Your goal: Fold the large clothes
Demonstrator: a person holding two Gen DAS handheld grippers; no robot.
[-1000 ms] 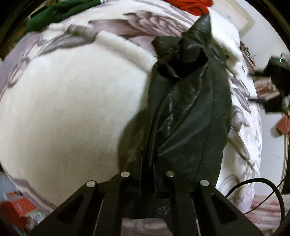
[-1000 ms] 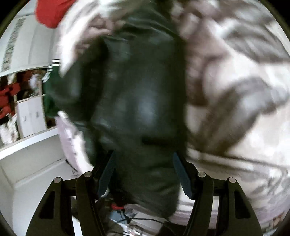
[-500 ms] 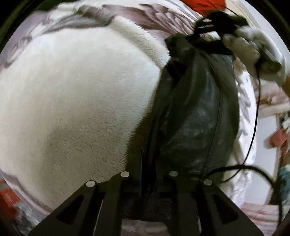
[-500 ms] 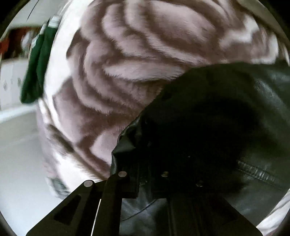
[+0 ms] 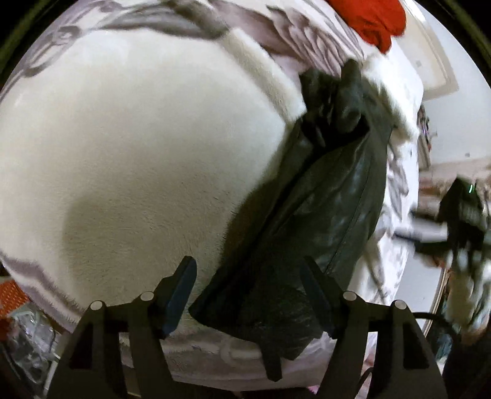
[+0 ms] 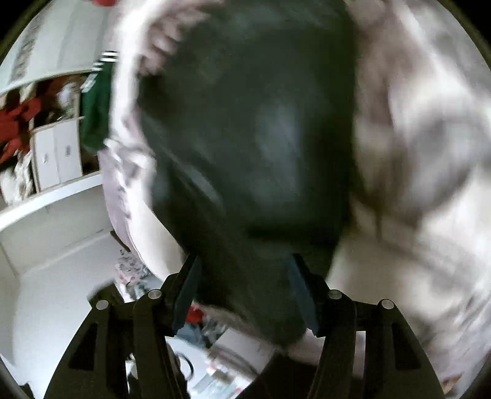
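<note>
A black leather jacket lies bunched in a long strip on a fluffy white and grey patterned blanket over a bed. My left gripper is open, with the jacket's near end lying between its spread fingers, not pinched. In the right wrist view the jacket fills the middle, blurred by motion. My right gripper is open, its fingers either side of the jacket's near edge. The right gripper also shows blurred at the right of the left wrist view.
A red garment lies at the far end of the bed. A green garment hangs off the bed's edge. White shelves with red items stand beyond the bed. Clutter lies on the floor below.
My left gripper has opened and let go of the jacket's near end. My right gripper, shut on the jacket half a second ago, has opened and swung back fast.
</note>
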